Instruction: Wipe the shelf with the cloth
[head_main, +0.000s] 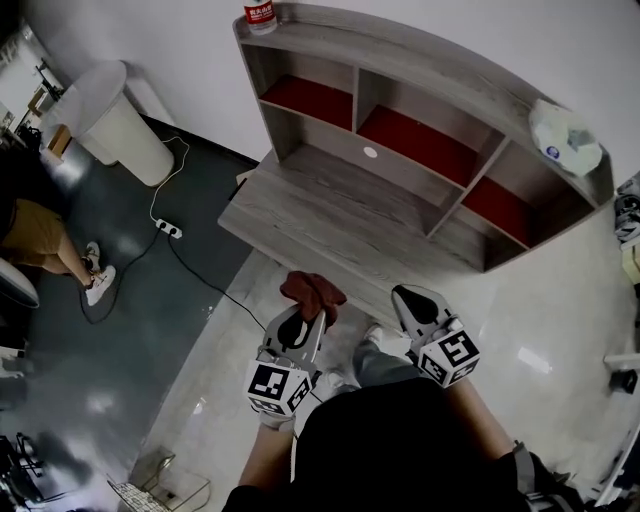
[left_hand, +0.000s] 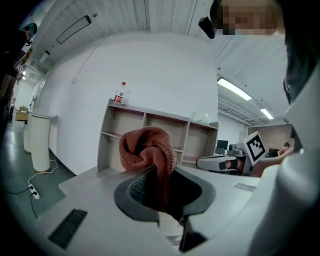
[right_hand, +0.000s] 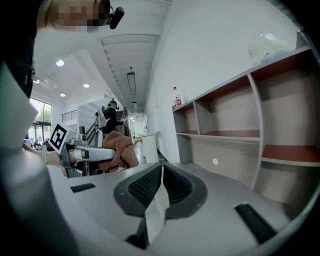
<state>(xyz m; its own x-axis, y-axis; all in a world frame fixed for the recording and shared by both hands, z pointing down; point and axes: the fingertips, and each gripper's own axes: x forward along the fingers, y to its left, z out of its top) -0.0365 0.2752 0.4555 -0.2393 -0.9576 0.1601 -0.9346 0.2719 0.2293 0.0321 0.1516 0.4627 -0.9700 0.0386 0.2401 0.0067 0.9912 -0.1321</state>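
Left gripper (head_main: 308, 318) is clamped on a fold of the soft, light cloth (head_main: 312, 290), apparently securely, short of the shelf's (head_main: 330, 205) front edge; right gripper (head_main: 403, 295) is closed, empty.

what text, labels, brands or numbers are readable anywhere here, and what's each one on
No text here is legible.
Red label on the bottle atop the shelf: print too small to read.
Blue mark on the white bag atop the shelf: too blurred to read.
Left marker cube and right marker cube: black-and-white coded squares, no words.
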